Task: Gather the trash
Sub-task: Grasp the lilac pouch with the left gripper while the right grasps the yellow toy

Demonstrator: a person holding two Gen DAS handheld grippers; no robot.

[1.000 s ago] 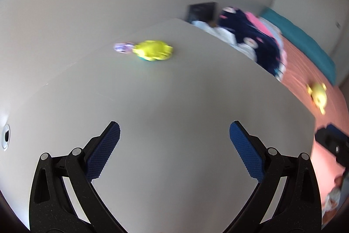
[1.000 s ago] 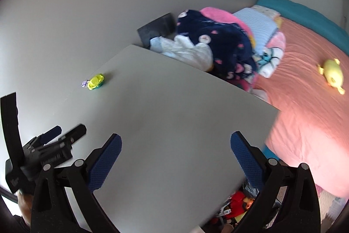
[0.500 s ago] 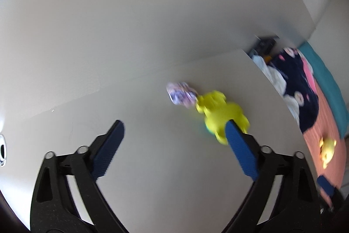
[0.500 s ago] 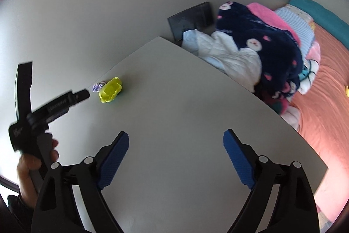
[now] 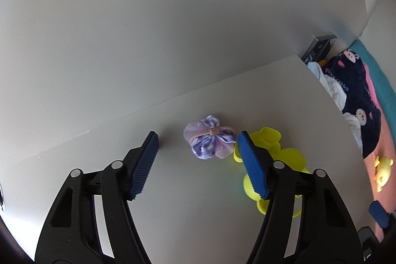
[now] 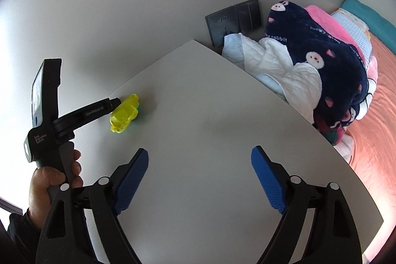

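Note:
A small purple crumpled bundle tied with a pink band (image 5: 209, 143) lies on the grey table (image 5: 198, 202) near the wall. A yellow plastic toy (image 5: 279, 160) lies right beside it, also seen in the right wrist view (image 6: 123, 113). My left gripper (image 5: 198, 139) is open, its fingers on either side of the bundle, just short of it. In the right wrist view the left gripper tool (image 6: 81, 114) reaches to the yellow toy and hides the bundle. My right gripper (image 6: 199, 156) is open and empty above the table's middle.
The table (image 6: 210, 115) stands against a white wall. A pile of blankets and clothes (image 6: 309, 61) lies past its far right edge, on a bed with a pink sheet (image 6: 376, 115). A dark wall socket panel (image 6: 235, 16) is behind the pile.
My left gripper has moved forward to the purple bundle, which now sits between its open fingers. My right gripper has moved a little closer over the table.

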